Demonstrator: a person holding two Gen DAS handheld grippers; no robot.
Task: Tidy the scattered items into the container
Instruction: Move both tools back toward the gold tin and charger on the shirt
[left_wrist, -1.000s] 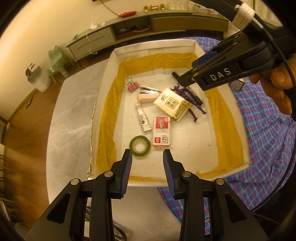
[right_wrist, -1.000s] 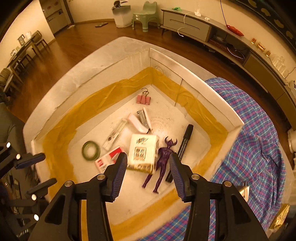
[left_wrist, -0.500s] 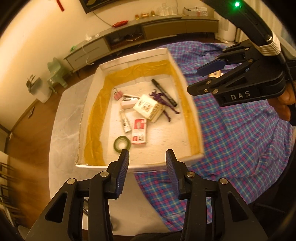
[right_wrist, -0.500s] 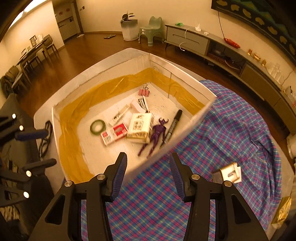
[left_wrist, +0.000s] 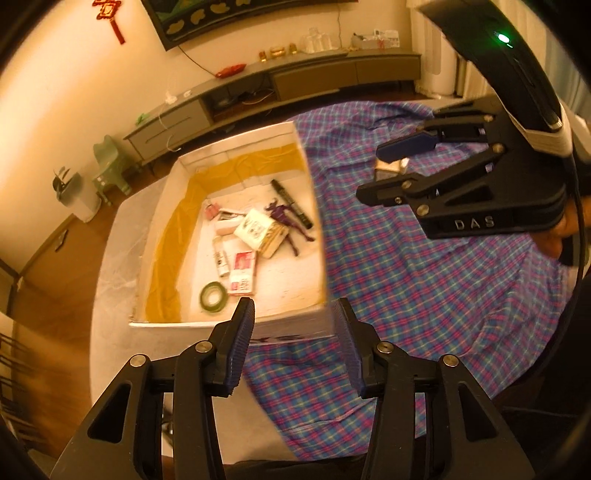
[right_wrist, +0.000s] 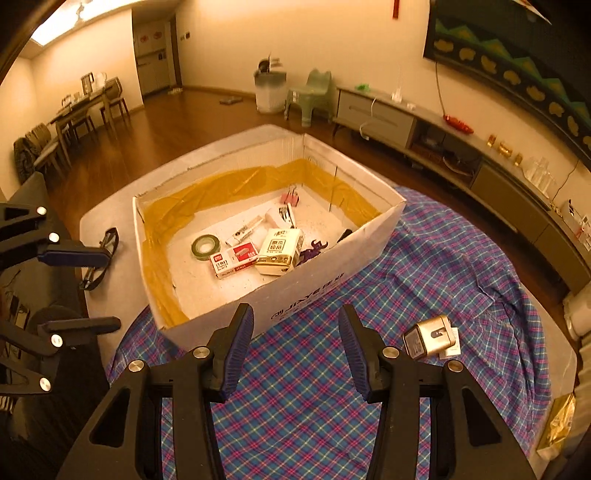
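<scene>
A white cardboard box (right_wrist: 314, 280) with yellow tape inside stands on the table; it also shows in the left wrist view (left_wrist: 288, 328). In it lie a green tape roll (right_wrist: 205, 246), a staple box (right_wrist: 232, 260), a white card pack (right_wrist: 279, 251), a purple figure (left_wrist: 284, 218), a black marker (left_wrist: 291, 203) and a pink binder clip (right_wrist: 290, 197). A small metallic box (right_wrist: 428, 339) lies on the plaid cloth (right_wrist: 424, 277) outside, right of my right gripper (right_wrist: 295, 350). Both grippers are open and empty. My left gripper (left_wrist: 293, 350) hovers before the box's near wall.
Black glasses (right_wrist: 101, 254) lie on the white table (right_wrist: 110, 206) left of the box. A gold packet (right_wrist: 557, 421) sits at the cloth's far right edge. The right gripper shows in the left wrist view (left_wrist: 399, 166) above the cloth.
Both grippers have pulled back and up from over the box. The right one has swung toward the cloth, so the metallic box has come into its view.
</scene>
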